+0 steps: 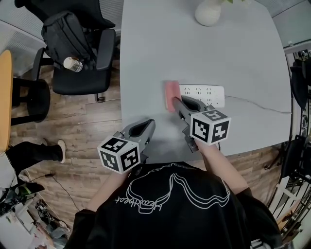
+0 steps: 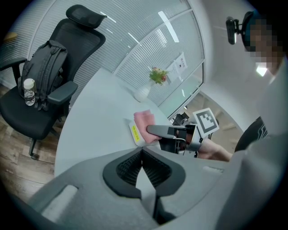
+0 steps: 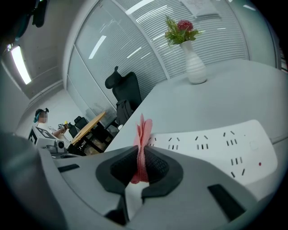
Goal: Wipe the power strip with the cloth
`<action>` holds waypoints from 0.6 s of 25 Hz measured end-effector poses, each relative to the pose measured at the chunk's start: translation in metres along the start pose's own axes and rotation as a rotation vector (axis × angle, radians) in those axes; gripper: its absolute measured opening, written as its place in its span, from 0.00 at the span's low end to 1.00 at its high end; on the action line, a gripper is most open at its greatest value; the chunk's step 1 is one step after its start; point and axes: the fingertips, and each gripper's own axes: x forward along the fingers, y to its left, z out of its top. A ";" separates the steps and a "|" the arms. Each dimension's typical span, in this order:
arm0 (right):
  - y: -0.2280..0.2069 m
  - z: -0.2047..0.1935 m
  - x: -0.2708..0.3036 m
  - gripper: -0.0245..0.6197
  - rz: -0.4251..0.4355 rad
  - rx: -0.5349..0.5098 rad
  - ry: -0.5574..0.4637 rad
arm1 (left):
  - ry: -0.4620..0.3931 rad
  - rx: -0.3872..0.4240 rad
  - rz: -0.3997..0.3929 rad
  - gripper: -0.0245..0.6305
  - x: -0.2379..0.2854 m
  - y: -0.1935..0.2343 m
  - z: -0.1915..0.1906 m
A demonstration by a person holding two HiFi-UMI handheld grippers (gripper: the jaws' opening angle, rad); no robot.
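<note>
The right tool (image 3: 140, 157) pinches the cloth (image 3: 145, 128), the empty left tool (image 2: 142, 152) is shut, and a hard rub could push the loose power strip (image 3: 216, 143) away.

Light grey table (image 1: 146, 58) with rounded corners, standing on a wood floor (image 1: 92, 121). On its surface: a white vase (image 1: 208, 12), upright at the far edge; a white power strip (image 1: 204, 93) near the front edge, flat, sockets up, its cable (image 1: 257, 104) trailing right. A pink cloth (image 1: 171, 92) sits at the strip's left end.
</note>
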 end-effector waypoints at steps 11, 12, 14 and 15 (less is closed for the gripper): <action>-0.014 -0.005 -0.011 0.10 -0.028 0.024 -0.009 | 0.016 0.014 -0.014 0.06 0.006 -0.007 -0.002; -0.016 -0.005 -0.013 0.10 -0.032 0.025 -0.010 | 0.018 0.016 -0.016 0.06 0.007 -0.009 -0.002; -0.021 -0.006 -0.018 0.10 -0.040 0.030 -0.014 | 0.021 0.018 -0.018 0.06 0.009 -0.011 -0.002; -0.024 -0.006 -0.020 0.10 -0.045 0.033 -0.016 | 0.022 0.020 -0.019 0.06 0.010 -0.012 -0.002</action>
